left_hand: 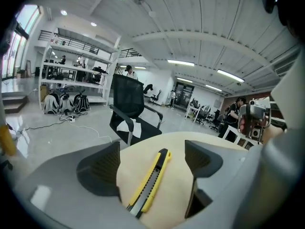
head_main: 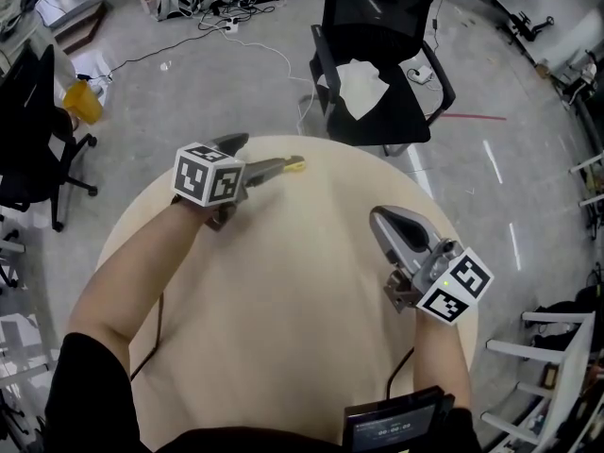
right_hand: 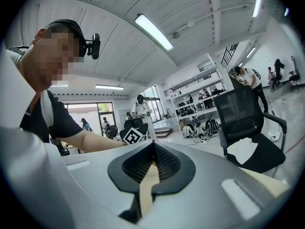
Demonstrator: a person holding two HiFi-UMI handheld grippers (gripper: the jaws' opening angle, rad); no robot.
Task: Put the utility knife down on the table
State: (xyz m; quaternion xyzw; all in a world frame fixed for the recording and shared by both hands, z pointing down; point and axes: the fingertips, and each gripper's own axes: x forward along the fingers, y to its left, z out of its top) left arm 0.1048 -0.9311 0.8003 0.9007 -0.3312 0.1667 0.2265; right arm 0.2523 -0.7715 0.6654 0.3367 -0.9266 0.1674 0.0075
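The utility knife (left_hand: 151,182), yellow and black with a grey blade slider, lies on the round beige table (head_main: 283,291) near its far edge. In the head view only its yellow end (head_main: 294,165) stands out. My left gripper (left_hand: 155,157) is open around it: the knife runs lengthwise between the two pads and touches neither. From above, the left gripper (head_main: 253,157) sits at the table's far left. My right gripper (head_main: 382,217) hovers over the right side of the table. Its jaws (right_hand: 153,149) are shut, with nothing between them.
A black office chair (head_main: 377,74) with a white cloth on its seat stands just beyond the table's far edge. Cables and bags lie on the floor further back. A white rack (head_main: 557,366) stands at the right. A dark device (head_main: 396,421) sits at the table's near edge.
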